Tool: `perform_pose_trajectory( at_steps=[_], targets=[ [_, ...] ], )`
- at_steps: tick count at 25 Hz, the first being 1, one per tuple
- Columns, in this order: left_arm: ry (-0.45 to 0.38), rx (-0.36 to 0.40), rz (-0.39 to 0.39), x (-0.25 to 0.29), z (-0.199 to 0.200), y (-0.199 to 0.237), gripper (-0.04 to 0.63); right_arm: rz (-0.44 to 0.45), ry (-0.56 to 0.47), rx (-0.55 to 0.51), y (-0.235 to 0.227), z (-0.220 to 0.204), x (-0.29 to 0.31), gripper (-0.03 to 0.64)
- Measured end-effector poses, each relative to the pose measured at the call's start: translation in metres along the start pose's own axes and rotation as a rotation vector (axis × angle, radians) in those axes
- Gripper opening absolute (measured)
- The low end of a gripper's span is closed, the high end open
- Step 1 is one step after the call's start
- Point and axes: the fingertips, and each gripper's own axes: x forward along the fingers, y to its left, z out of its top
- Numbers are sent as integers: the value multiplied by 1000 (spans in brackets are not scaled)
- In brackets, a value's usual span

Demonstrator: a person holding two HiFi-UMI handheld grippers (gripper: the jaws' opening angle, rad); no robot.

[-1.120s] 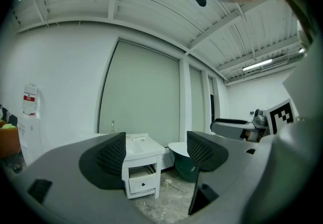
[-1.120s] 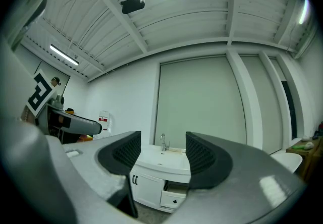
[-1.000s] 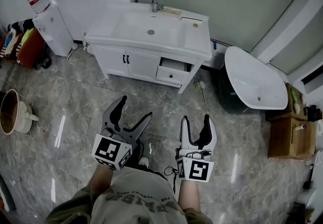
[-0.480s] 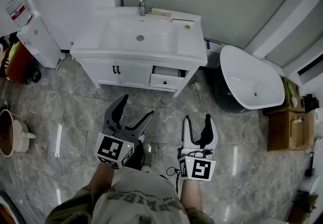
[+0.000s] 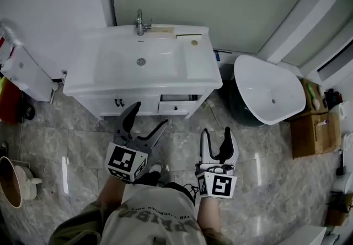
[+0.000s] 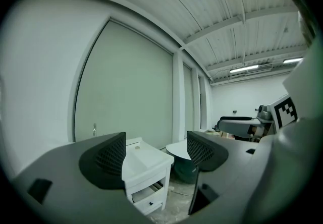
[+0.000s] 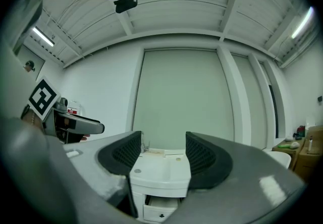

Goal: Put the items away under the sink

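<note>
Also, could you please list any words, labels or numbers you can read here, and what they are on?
Shirt: printed lettering, upside down and too blurred to read.
Bottle: red label, too small to read.
Cubes on the left gripper and right gripper: square marker patterns only, no words.
Nothing else legible.

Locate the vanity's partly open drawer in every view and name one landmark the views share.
Head view: drawer at centre, below the basin's right end.
Left gripper view: drawer at bottom, just left of centre, seen between the jaws.
Right gripper view: drawer at bottom centre, seen between the jaws.
Shared landmark: the faucet.
</note>
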Motion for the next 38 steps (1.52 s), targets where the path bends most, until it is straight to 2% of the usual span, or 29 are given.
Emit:
perform_pose_trajectory(
  at_steps=[6,9,16,22,31,38],
  targets=[
    [10,-22,-39,34,-1,14,362,-47,-3,1,-13,4,29,265],
    [16,-31,-50,48,-5,14,362,-63,41,-4,-25,-9,35,265],
    [41,-32,-37,107,-13,11,362,-49,60,12,-66,-29,69,265],
    [47,-19,8,182,-9,2,362,8,68,11,-130,-42,125,265],
    [41,-7,120,284,11,-23,365,146,51,32,-227,-46,211,265],
    [81,4,202,333,10,-20,365,218,76,75,-271,-67,267,265]
  ],
)
